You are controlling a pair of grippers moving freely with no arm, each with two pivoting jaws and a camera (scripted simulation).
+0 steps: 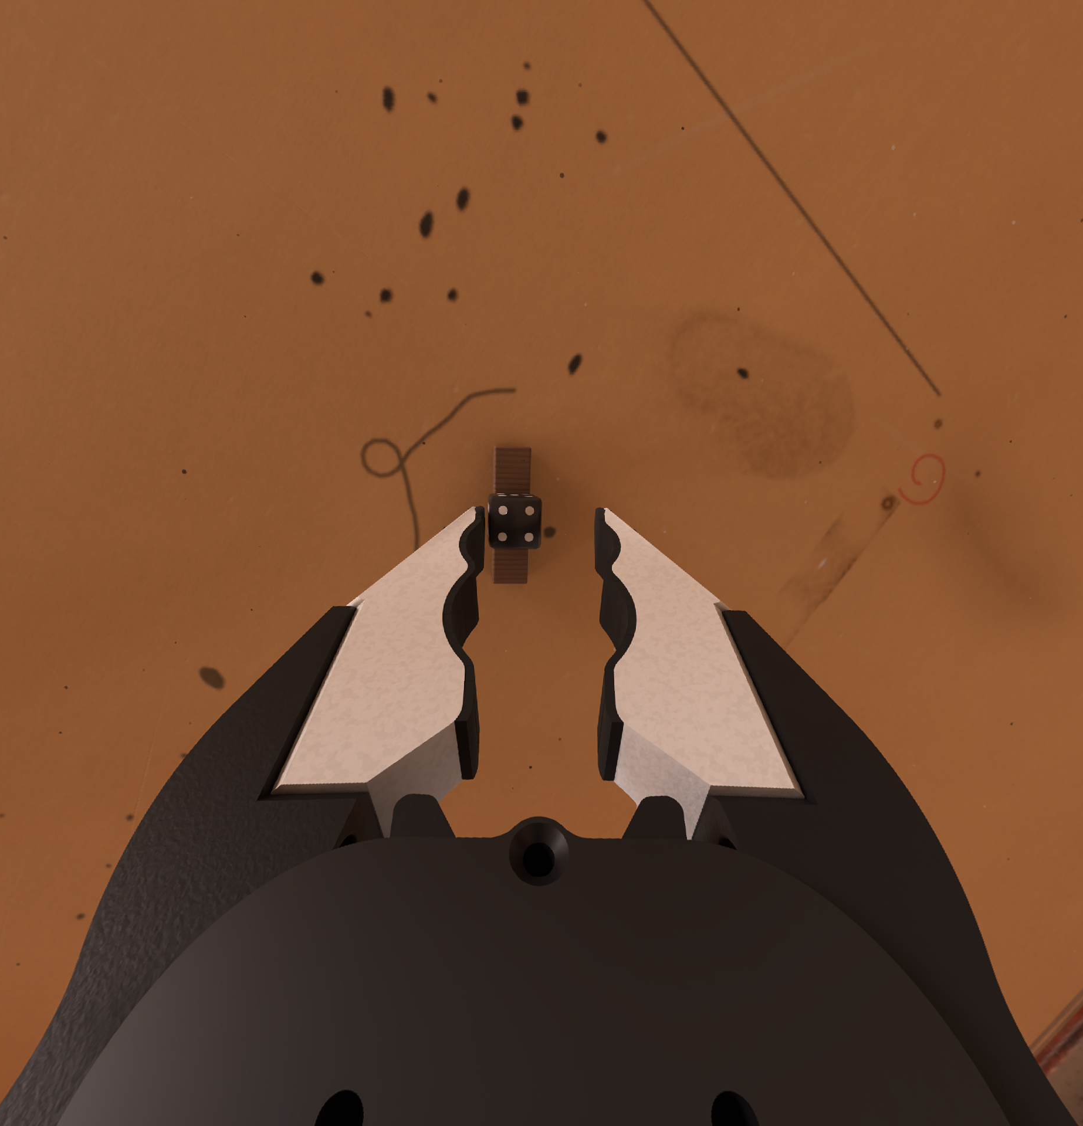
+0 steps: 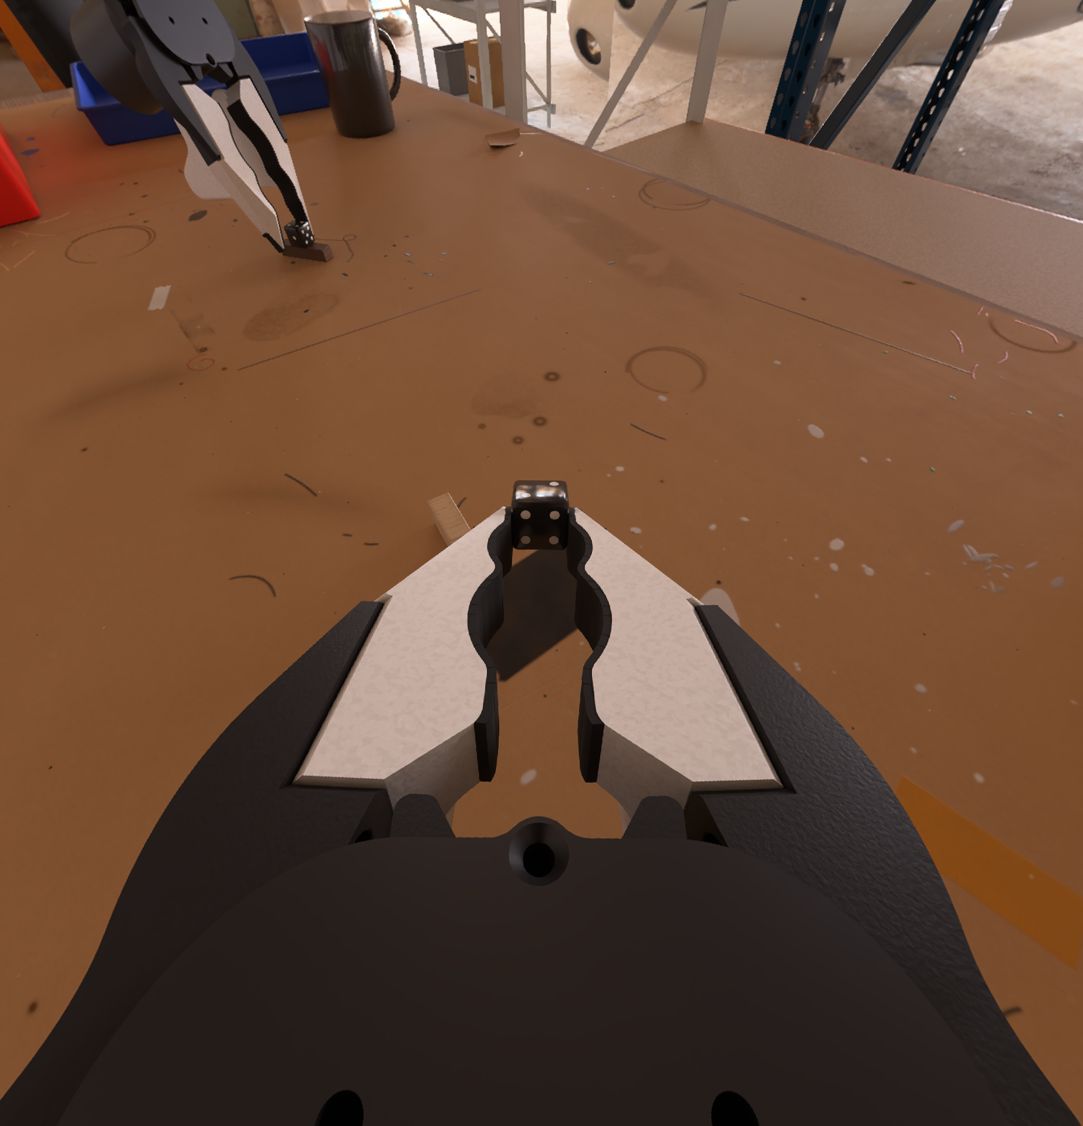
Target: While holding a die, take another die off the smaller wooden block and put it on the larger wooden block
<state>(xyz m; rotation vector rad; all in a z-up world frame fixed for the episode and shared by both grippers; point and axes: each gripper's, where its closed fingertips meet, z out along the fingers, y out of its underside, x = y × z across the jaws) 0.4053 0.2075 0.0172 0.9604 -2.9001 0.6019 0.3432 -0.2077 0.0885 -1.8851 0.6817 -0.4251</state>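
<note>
In the left wrist view, a black die (image 1: 514, 523) with white pips sits on a small dark brown wooden block (image 1: 512, 469) on the table. My left gripper (image 1: 539, 524) is open and points down, straddling the die. Its left fingertip is right against the die's side and its right fingertip stands apart. My right gripper (image 2: 539, 518) is shut on a second black die (image 2: 539, 525) and holds it just above the table. A light wooden block (image 2: 447, 516) lies on the table, partly hidden behind its left finger. Far off in the right wrist view are the left gripper (image 2: 290, 236), the die (image 2: 299, 233) and the dark block (image 2: 312, 251).
A blue tray (image 2: 283, 79), a dark mug (image 2: 359, 73) and a red object (image 2: 2, 170) stand at the table's far left. The brown table (image 2: 649, 274) ends in an edge at the right, beside a lower tan surface (image 2: 892, 201) and shelf posts.
</note>
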